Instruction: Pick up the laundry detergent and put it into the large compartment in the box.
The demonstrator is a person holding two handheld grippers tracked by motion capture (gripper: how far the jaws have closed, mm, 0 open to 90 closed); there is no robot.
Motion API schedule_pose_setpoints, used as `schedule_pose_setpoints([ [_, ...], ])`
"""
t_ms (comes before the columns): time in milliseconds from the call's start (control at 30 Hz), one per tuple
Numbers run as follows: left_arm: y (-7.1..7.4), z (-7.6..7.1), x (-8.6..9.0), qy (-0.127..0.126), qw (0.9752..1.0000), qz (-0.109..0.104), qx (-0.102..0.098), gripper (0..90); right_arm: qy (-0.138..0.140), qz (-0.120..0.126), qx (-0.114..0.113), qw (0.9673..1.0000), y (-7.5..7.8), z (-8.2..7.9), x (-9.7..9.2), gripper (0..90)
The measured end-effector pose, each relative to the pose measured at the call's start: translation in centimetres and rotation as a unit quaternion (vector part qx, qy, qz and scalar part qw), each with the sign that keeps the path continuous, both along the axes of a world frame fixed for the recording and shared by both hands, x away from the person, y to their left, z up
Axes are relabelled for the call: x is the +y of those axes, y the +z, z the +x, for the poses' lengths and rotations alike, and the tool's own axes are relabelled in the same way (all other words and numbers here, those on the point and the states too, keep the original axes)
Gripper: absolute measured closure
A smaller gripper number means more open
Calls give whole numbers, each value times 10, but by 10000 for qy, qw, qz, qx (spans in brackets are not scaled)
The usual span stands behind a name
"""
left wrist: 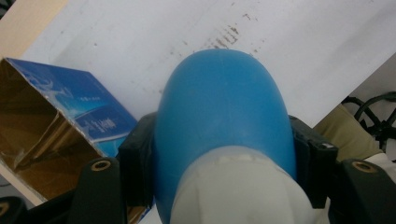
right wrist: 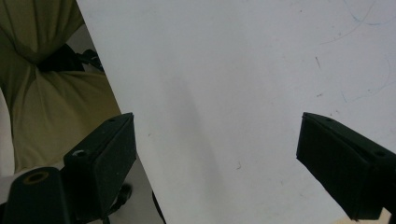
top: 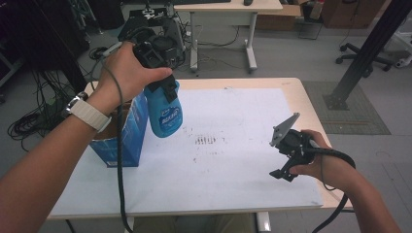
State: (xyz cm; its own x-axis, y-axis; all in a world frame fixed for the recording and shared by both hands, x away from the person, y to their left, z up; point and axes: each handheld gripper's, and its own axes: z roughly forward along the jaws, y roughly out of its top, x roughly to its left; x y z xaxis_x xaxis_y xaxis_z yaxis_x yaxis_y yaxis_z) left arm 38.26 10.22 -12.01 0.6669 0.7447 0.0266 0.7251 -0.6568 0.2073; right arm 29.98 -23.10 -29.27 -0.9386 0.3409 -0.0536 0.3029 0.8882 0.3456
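My left gripper (top: 163,82) clamps the blue bottle (top: 166,112) at its shoulder, lifted beside the open box (top: 127,133) above the white sheet (top: 228,160); my right gripper (top: 287,160) waits agape, empty; next, I judge, comes setting the bottle down upright.

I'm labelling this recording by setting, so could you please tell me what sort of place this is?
Probably a lab or workshop: cables lie loose on the grey floor, an office chair and a second desk stand behind, and the table carries a marked white sheet.
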Motion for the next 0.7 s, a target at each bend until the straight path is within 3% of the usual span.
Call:
schedule_pose_setpoints([
  [700, 26, 4, 20, 529, 9986, -76, -39, 374, 137, 0, -13, 9999, 4, 6, 7, 123],
])
